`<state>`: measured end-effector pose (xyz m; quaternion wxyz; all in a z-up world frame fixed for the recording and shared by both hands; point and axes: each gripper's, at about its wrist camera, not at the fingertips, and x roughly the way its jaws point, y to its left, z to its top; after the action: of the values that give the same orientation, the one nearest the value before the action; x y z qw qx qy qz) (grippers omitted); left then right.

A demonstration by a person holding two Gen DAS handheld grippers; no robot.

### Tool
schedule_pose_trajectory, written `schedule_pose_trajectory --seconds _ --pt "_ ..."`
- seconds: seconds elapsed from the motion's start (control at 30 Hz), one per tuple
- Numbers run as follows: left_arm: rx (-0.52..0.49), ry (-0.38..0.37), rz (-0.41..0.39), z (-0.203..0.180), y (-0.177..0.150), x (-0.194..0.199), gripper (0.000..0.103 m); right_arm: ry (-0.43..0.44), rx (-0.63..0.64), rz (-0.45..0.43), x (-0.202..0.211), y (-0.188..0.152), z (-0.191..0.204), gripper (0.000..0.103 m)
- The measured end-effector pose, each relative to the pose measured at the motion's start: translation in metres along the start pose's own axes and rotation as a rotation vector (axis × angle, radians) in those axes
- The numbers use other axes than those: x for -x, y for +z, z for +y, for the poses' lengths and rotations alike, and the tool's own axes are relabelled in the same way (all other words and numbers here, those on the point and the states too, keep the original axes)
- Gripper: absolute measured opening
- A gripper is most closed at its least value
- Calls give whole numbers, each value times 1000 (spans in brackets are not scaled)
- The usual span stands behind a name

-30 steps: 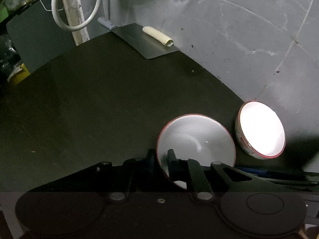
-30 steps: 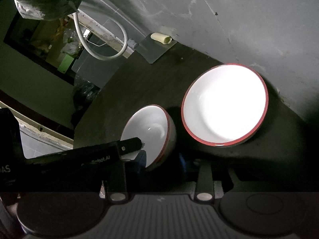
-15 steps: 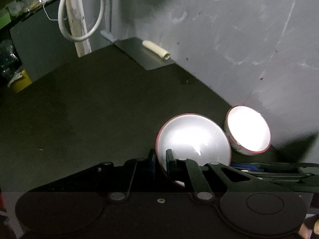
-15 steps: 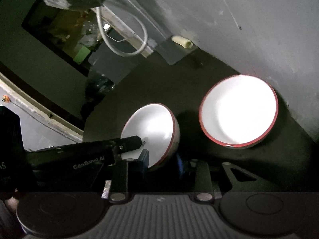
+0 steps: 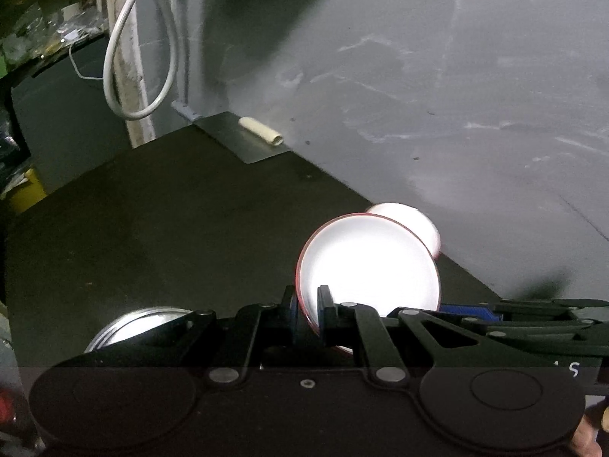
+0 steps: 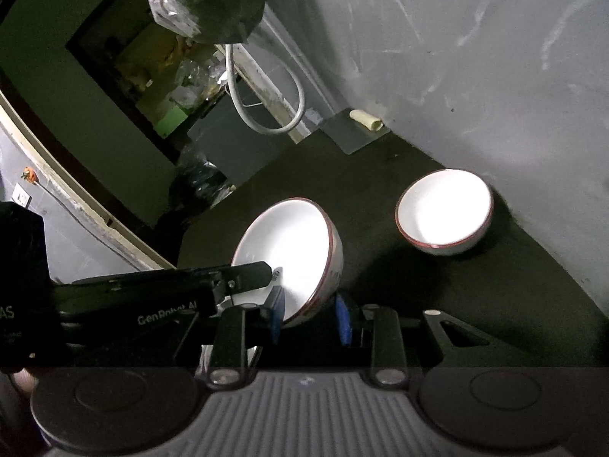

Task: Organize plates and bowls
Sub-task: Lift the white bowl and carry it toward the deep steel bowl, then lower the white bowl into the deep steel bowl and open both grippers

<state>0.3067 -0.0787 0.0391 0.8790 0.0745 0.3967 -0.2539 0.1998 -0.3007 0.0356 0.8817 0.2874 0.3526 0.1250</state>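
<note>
My left gripper (image 5: 306,314) is shut on the rim of a white bowl with a red rim (image 5: 369,266) and holds it tilted above the dark table. The same held bowl shows in the right wrist view (image 6: 289,262), with the left gripper's arm reaching in from the left. My right gripper (image 6: 310,316) has its blue pads on either side of this bowl's lower edge; whether they touch it is unclear. A second red-rimmed white bowl (image 6: 445,213) sits on the table by the grey wall, partly hidden behind the held bowl in the left wrist view (image 5: 415,217).
A shiny round plate (image 5: 133,327) lies at the table's near left, partly behind the gripper. A thin metal sheet (image 5: 236,137) with a cream roll (image 5: 260,135) lies in the far corner. A white cable loop (image 5: 141,76) hangs by the wall. The dark table (image 5: 171,221) ends at its left edge.
Both grippers have pulled back and up from the wall with the held bowl. The second bowl now looks smaller and farther. The shiny plate has come into the left wrist view.
</note>
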Motion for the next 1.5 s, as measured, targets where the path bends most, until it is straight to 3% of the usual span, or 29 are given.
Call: schedule_pose_trajectory --seconds 0.27,0.53,0.9,1.5 --pt "12 -87 -48 -17 -29 36 10 -73 16 -40 48 -27 20 32" --pt "9 -153 -38 -38 -55 46 10 -140 17 -37 81 -55 24 32" --pt "-53 -137 27 -53 -80 43 10 -158 -25 35 81 -78 9 32" --pt "-100 -117 124 -60 -85 23 11 -171 -35 163 68 -75 -2 32"
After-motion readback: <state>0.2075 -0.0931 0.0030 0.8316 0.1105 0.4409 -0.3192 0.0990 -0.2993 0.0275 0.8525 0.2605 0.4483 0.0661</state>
